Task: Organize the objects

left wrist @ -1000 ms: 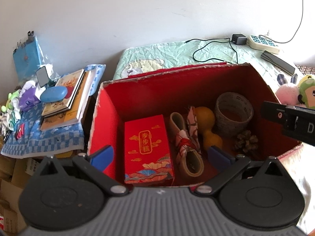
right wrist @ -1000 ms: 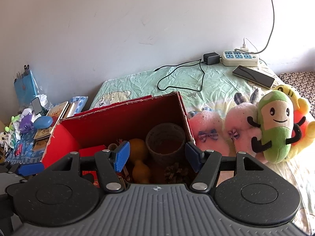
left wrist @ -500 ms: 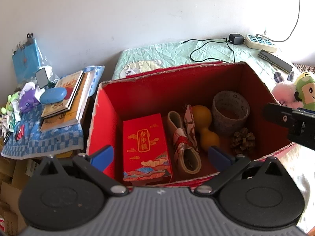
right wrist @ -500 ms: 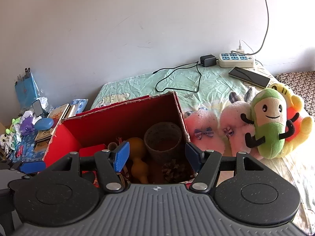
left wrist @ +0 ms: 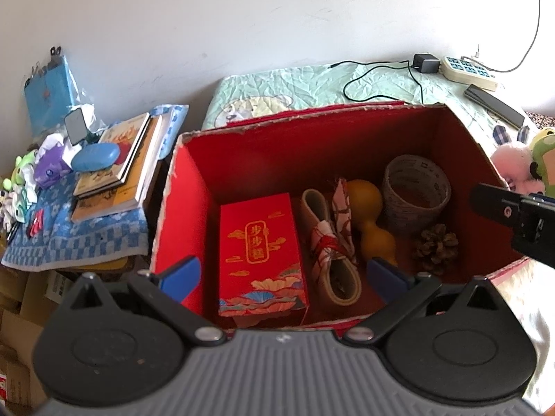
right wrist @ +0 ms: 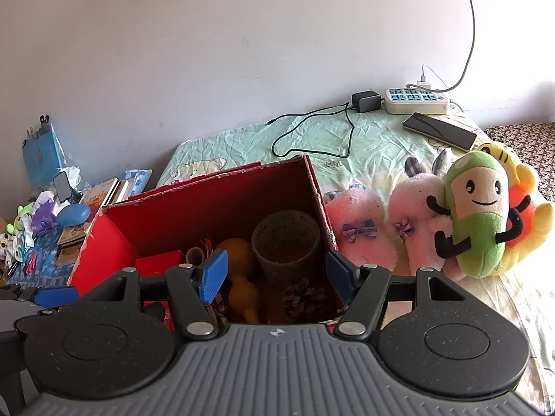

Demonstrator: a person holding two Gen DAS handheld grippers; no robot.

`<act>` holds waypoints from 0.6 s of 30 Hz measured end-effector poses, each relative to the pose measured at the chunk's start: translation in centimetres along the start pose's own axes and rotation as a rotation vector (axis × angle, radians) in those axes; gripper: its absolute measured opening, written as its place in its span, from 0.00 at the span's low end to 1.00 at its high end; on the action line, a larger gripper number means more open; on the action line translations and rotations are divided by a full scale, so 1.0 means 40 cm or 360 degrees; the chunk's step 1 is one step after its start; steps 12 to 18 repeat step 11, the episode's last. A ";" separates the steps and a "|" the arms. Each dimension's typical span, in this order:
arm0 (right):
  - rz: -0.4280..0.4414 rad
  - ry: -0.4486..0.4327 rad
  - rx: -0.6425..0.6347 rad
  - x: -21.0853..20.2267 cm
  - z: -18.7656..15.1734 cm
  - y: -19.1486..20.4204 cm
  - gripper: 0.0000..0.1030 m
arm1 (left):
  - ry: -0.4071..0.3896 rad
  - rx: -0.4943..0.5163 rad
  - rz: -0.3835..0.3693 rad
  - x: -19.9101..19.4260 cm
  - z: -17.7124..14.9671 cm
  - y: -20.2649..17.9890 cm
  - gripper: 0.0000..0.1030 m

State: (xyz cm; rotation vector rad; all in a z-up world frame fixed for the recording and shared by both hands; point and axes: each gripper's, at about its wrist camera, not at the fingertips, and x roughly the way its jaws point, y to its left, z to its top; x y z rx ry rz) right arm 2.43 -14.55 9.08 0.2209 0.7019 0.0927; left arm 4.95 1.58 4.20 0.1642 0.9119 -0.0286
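An open red cardboard box (left wrist: 277,138) (right wrist: 215,201) sits on the bed. Inside lie a red gift box (left wrist: 258,249), a patterned cloth shoe (left wrist: 333,253), a yellow gourd (left wrist: 371,215) (right wrist: 239,263), a woven cup (left wrist: 416,190) (right wrist: 286,242) and a pine cone (left wrist: 437,253) (right wrist: 303,298). My left gripper (left wrist: 282,277) hovers open above the box's near edge, nothing between its blue pads. My right gripper (right wrist: 277,274) is open too, over the box's right near corner, empty. Its black body shows at the right edge of the left wrist view.
Plush toys (right wrist: 475,208) and pink fluffy slippers (right wrist: 360,228) lie on the bed right of the box. A power strip (right wrist: 416,100), charger cable (right wrist: 312,131) and phone (right wrist: 440,130) rest near the wall. Books (left wrist: 118,166), a blue case (left wrist: 95,156) and small toys crowd a side table at left.
Both grippers have drawn back and risen a little from the box; the view of its contents has shifted slightly. Both stay open and empty.
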 end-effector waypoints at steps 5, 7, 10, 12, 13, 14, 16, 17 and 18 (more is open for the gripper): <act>0.0001 0.0008 -0.0012 0.010 0.006 0.007 0.64 | 0.0012 -0.0010 -0.0013 0.015 0.011 0.007 0.98; 0.0004 0.0008 -0.0010 0.012 0.008 0.007 0.64 | 0.0017 -0.0026 -0.0012 0.018 0.014 0.013 0.94; 0.0005 0.0009 -0.0015 0.015 0.011 0.008 0.64 | 0.0013 -0.0027 -0.0016 0.021 0.015 0.015 0.93; 0.0010 0.0011 -0.0015 0.016 0.011 0.008 0.64 | 0.0014 -0.0028 -0.0007 0.021 0.015 0.015 0.93; 0.0010 0.0011 -0.0015 0.016 0.011 0.008 0.64 | 0.0014 -0.0028 -0.0007 0.021 0.015 0.015 0.93; 0.0010 0.0011 -0.0015 0.016 0.011 0.008 0.64 | 0.0014 -0.0028 -0.0007 0.021 0.015 0.015 0.93; 0.0010 0.0011 -0.0015 0.016 0.011 0.008 0.64 | 0.0014 -0.0028 -0.0007 0.021 0.015 0.015 0.93; 0.0010 0.0011 -0.0015 0.016 0.011 0.008 0.64 | 0.0014 -0.0028 -0.0007 0.021 0.015 0.015 0.93; 0.0010 0.0011 -0.0015 0.016 0.011 0.008 0.64 | 0.0014 -0.0028 -0.0007 0.021 0.015 0.015 0.93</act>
